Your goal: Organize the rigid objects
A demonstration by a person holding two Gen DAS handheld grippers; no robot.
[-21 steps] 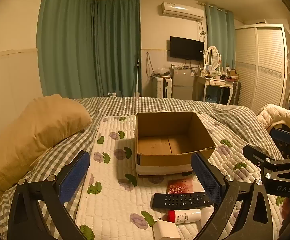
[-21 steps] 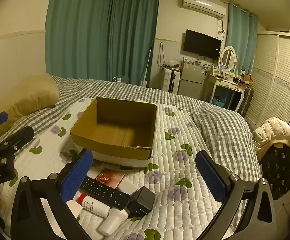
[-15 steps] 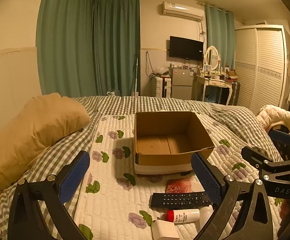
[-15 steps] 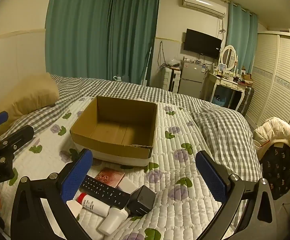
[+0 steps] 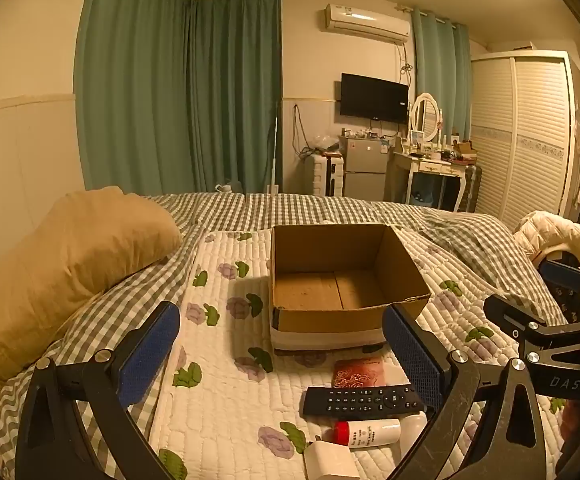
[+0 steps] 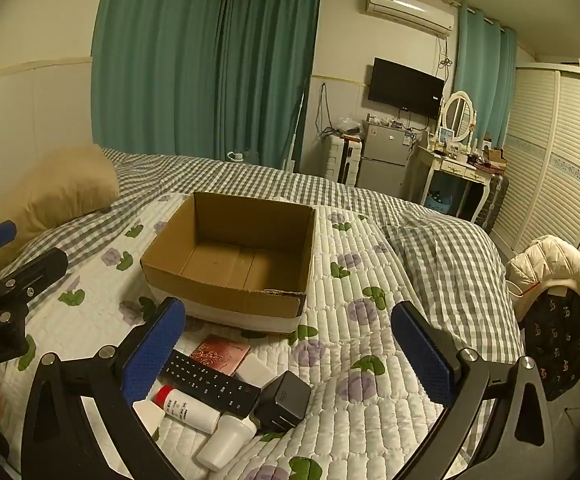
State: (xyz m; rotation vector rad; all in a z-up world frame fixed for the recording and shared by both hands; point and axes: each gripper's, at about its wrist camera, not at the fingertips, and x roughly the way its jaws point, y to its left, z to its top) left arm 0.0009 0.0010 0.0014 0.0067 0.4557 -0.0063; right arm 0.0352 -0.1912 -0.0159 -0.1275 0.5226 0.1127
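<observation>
Cluster of small rigid items on the bed, just in front of the empty cardboard box (image 6: 234,256). Remote control (image 6: 210,382) lies with its long axis crosswise to both grippers, below and slightly left of the right gripper (image 6: 290,344), which seems nearer. Red-capped tube (image 6: 188,404), black cube (image 6: 284,398) and white bottle (image 6: 226,440) touch it. Left gripper (image 5: 282,352) and right gripper both spread wide, holding nothing.
</observation>
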